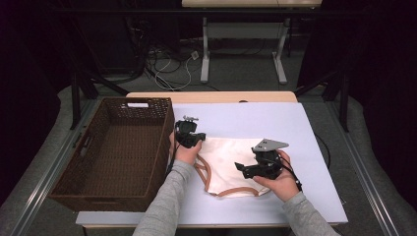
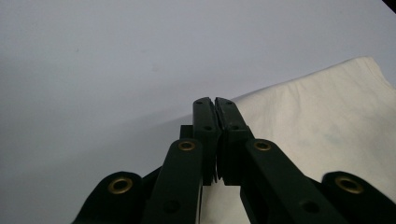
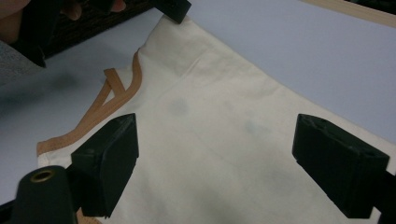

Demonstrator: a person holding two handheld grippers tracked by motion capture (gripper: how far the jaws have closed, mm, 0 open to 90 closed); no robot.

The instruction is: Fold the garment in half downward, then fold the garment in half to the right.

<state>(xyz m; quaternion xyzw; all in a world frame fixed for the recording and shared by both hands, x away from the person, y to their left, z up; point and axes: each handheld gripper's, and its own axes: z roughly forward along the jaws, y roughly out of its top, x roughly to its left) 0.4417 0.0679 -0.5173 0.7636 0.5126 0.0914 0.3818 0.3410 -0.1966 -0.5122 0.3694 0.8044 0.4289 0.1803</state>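
A cream cloth bag (image 1: 222, 156) with tan straps (image 1: 202, 171) lies flat on the pale table (image 1: 246, 118). My left gripper (image 1: 193, 139) is shut, its tips down at the bag's far left corner; in the left gripper view the pads (image 2: 208, 116) meet with the cloth (image 2: 317, 135) lying just right of them, and no cloth shows between them. My right gripper (image 1: 243, 169) hovers open over the bag's near right part. In the right gripper view its two jaws stand wide apart (image 3: 215, 140) above the cloth (image 3: 219, 102), with the left gripper's tip (image 3: 173, 8) at the far corner.
A large brown wicker basket (image 1: 164, 142) stands empty on the table's left side, right beside my left hand. Bare table stretches behind and to the right of the bag. Beyond the table are desk legs and cables on the floor.
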